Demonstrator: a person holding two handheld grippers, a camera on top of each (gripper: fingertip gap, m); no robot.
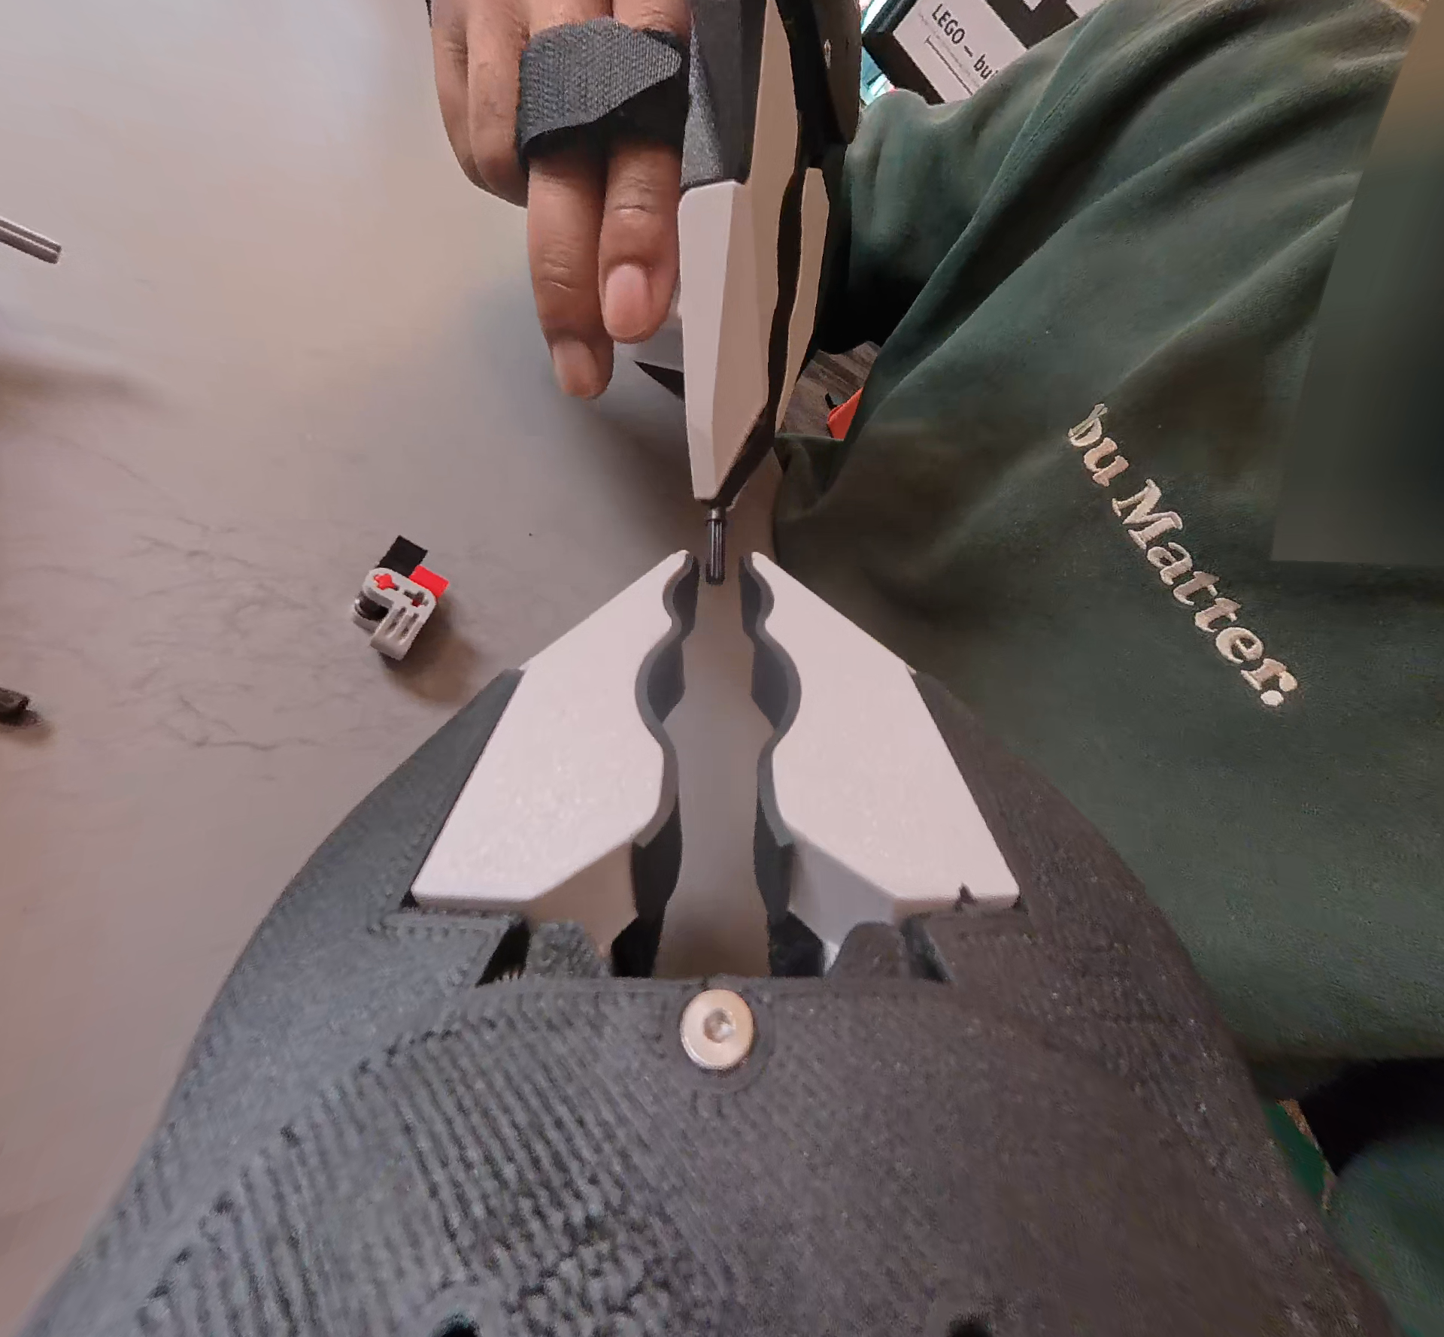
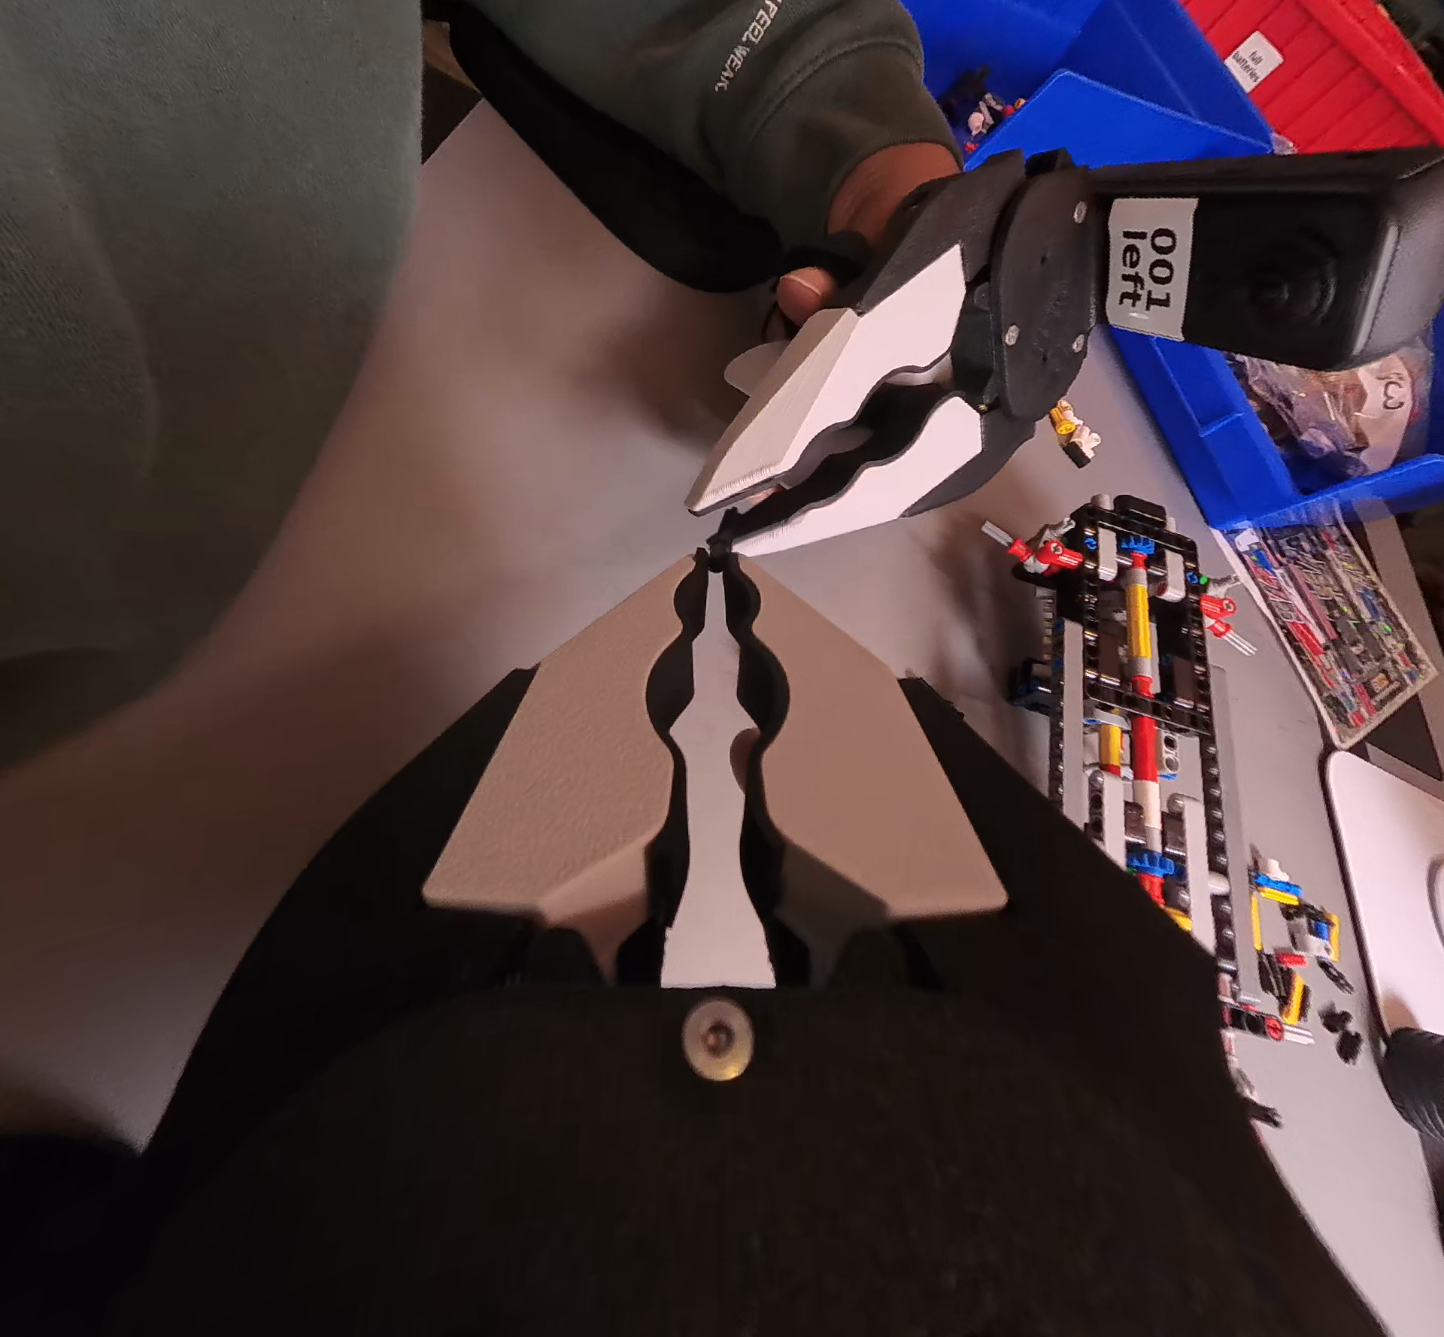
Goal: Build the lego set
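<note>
A small black Lego pin (image 1: 713, 553) is held up in the air between the two grippers. My right gripper (image 2: 715, 563) is shut on one end of the pin (image 2: 717, 545); in the left wrist view it comes down from above (image 1: 717, 502). My left gripper (image 1: 719, 561) has its jaws slightly apart around the pin's other end, with a gap on both sides; it also shows in the right wrist view (image 2: 723, 522). A long black, grey, yellow and red Lego chassis (image 2: 1133, 713) lies on the table to the right. A small grey, red and black sub-assembly (image 1: 400, 606) lies on the table to the left.
Blue bins (image 2: 1156, 120) and a red bin (image 2: 1289, 2) stand at the back right. An instruction booklet (image 2: 1328, 620) lies beside the chassis, with loose Lego parts (image 2: 1289, 932) near its front end. The person's green sleeve (image 1: 1094, 440) fills the right of the left wrist view. Only a small space, under 4 cm, lies between the two pairs of fingers.
</note>
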